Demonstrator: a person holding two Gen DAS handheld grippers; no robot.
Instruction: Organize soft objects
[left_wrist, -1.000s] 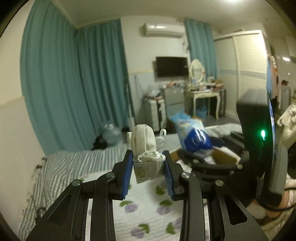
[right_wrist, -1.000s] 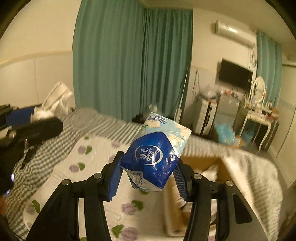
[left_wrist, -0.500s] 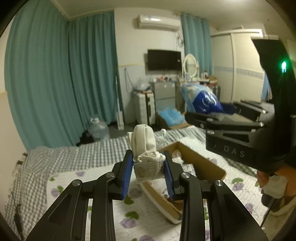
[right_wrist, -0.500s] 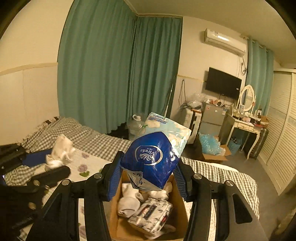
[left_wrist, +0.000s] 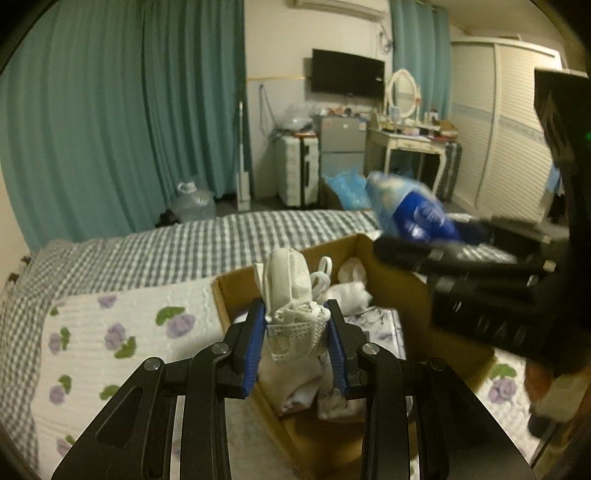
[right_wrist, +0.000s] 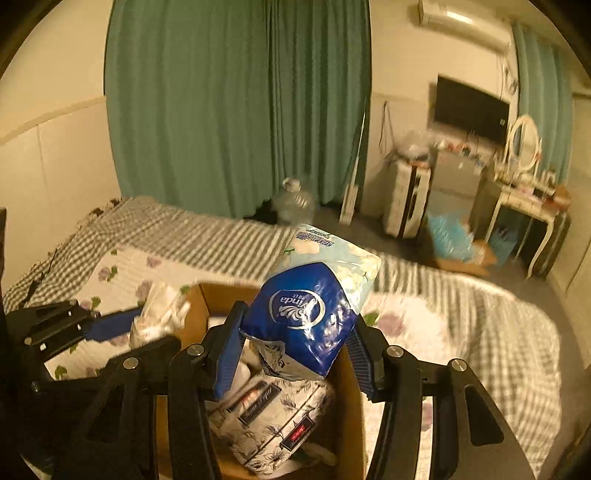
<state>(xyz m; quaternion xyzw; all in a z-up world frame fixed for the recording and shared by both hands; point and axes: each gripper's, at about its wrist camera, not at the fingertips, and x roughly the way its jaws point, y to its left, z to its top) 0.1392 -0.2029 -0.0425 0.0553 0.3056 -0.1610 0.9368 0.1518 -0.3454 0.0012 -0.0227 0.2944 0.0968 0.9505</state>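
Right wrist view alone shows right tongs (right_wrist: 293, 354) clamping a tissue pack (right_wrist: 314, 310) (left tongs (left_wrist: 295, 334) pinch white socks (left_wrist: 291, 295)).

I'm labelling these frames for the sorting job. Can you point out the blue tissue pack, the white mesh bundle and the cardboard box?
blue tissue pack (right_wrist: 303, 314): right wrist view, on its blue front by the logo.
white mesh bundle (left_wrist: 291, 332): left wrist view, on the mesh between the pads.
cardboard box (left_wrist: 391, 273): left wrist view, on its far inner wall.

Home bedroom: bed (left_wrist: 192, 254), curtains (left_wrist: 110, 110), wall TV (left_wrist: 347, 72), dressing table (left_wrist: 406, 140).
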